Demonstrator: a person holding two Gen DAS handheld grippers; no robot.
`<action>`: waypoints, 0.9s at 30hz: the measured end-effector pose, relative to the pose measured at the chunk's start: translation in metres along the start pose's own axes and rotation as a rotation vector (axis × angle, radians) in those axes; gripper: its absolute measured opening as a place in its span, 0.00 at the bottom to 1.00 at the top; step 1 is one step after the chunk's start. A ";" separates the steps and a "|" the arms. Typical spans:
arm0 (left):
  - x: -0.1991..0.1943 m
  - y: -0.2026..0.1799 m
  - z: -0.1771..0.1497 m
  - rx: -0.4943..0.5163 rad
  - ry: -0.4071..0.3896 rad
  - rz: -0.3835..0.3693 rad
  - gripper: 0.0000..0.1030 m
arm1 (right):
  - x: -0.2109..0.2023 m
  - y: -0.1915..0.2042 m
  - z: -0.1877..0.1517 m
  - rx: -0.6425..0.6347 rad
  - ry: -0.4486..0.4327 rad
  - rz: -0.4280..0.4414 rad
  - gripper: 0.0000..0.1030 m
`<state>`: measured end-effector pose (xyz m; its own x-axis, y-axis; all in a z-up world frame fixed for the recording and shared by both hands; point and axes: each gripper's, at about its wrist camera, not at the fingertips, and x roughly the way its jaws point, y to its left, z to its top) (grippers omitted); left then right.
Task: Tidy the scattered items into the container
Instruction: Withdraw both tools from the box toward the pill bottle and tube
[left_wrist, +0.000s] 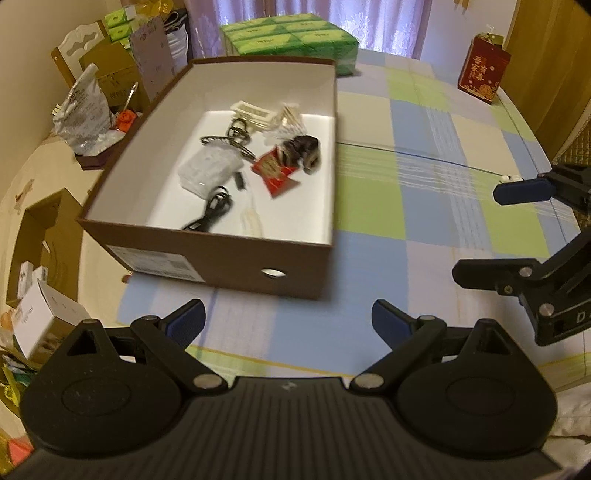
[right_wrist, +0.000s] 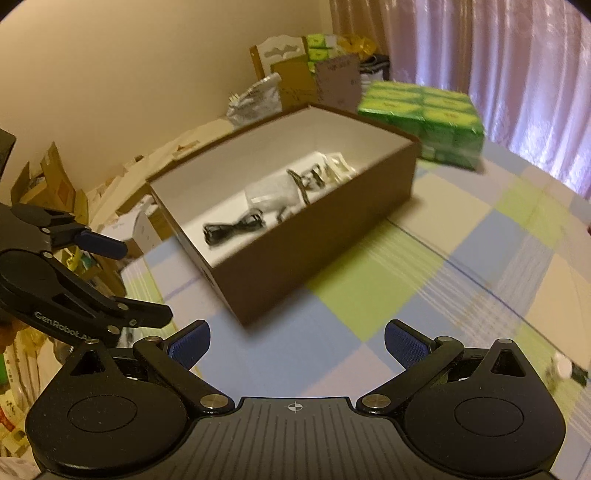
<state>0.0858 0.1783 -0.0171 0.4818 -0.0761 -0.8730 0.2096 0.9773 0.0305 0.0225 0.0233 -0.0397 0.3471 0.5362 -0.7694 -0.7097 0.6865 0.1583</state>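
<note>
Checked tablecloth (left_wrist: 424, 177), curtains (right_wrist: 517, 74) behind, somewhat blurred.

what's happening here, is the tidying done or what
A person holds a claw in each hand over a checked bedspread. Both the left claw and the right claw are open and hold nothing. The brown box already holds a black cable, keys and a red packet. A small white thing lies outside it.

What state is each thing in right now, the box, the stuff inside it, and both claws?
Brown cardboard box: lidless, upright on the checked tablecloth.
Black coiled cable: inside the box.
Red snack packet: inside the box.
Metal keyring: inside the box.
Left claw: open, empty.
Right claw: open, empty.
</note>
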 end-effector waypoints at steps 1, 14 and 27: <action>0.002 -0.006 0.000 0.001 0.004 -0.003 0.92 | -0.002 -0.005 -0.004 0.007 0.005 -0.003 1.00; 0.028 -0.106 0.025 0.141 0.011 -0.107 0.92 | -0.047 -0.092 -0.056 0.195 0.021 -0.148 1.00; 0.065 -0.198 0.059 0.319 0.016 -0.220 0.92 | -0.089 -0.165 -0.103 0.433 0.015 -0.314 1.00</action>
<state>0.1259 -0.0321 -0.0507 0.3830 -0.2718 -0.8829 0.5618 0.8272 -0.0110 0.0458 -0.1887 -0.0615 0.4912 0.2676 -0.8289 -0.2541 0.9543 0.1575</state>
